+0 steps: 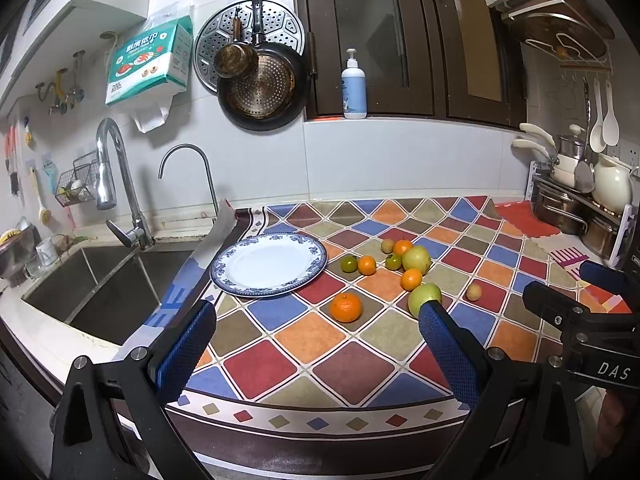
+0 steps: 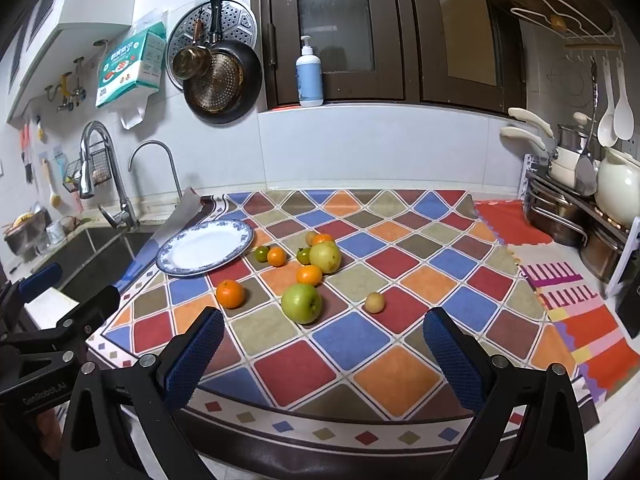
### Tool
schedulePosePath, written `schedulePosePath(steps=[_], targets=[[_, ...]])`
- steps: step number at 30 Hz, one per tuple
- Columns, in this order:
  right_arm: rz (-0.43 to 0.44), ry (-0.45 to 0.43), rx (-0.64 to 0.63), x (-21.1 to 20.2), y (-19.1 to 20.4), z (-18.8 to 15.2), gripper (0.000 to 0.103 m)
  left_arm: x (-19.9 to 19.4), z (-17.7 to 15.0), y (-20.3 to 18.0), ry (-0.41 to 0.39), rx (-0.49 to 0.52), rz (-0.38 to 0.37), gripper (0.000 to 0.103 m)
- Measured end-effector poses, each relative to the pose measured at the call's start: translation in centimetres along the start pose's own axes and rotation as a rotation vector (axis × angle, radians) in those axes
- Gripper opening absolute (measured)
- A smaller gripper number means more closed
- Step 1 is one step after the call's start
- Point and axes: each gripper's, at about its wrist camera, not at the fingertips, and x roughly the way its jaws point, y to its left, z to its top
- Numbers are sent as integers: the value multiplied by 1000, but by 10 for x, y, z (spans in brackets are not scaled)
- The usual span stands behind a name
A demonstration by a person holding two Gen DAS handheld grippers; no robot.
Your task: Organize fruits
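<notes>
An empty blue-rimmed white plate [image 1: 269, 264] [image 2: 206, 247] sits on the checkered mat beside the sink. Right of it lie loose fruits: a near orange [image 1: 346, 307] [image 2: 230, 294], a green apple [image 1: 424, 298] [image 2: 301, 303], a yellow-green apple [image 1: 416, 259] [image 2: 325, 256], several small oranges [image 1: 367, 265] [image 2: 309, 275], green citrus [image 1: 349, 264] [image 2: 262, 254] and a small tan fruit [image 1: 474, 291] [image 2: 374, 302]. My left gripper [image 1: 316, 344] is open and empty above the mat's front edge. My right gripper [image 2: 324, 350] is open and empty, to the right of the left one.
A steel sink [image 1: 104, 284] with faucets [image 1: 116, 184] lies left of the mat. A dish rack with pots [image 2: 580, 208] stands at the right. A soap bottle [image 1: 354, 86] stands on the window ledge. Pans [image 1: 260, 84] hang on the wall.
</notes>
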Motion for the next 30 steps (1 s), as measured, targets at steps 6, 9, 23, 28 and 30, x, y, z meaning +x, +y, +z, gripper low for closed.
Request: schedulePosePath(steps=[6, 9, 23, 28, 30], targets=[[-1, -1, 0, 0, 1, 1, 101, 3, 1, 0, 1, 1, 2, 103], [-2, -1, -1, 0, 1, 1, 101, 3, 1, 0, 1, 1, 1, 103], [-2, -3, -2, 1, 0, 0, 101, 11, 4, -5, 1, 2, -8, 103], [-2, -3, -3, 1, 0, 0, 101, 11, 2, -7, 0, 2, -11, 103], [-2, -3, -3, 0, 0, 0, 101, 11, 1, -7, 0, 2, -12, 103]])
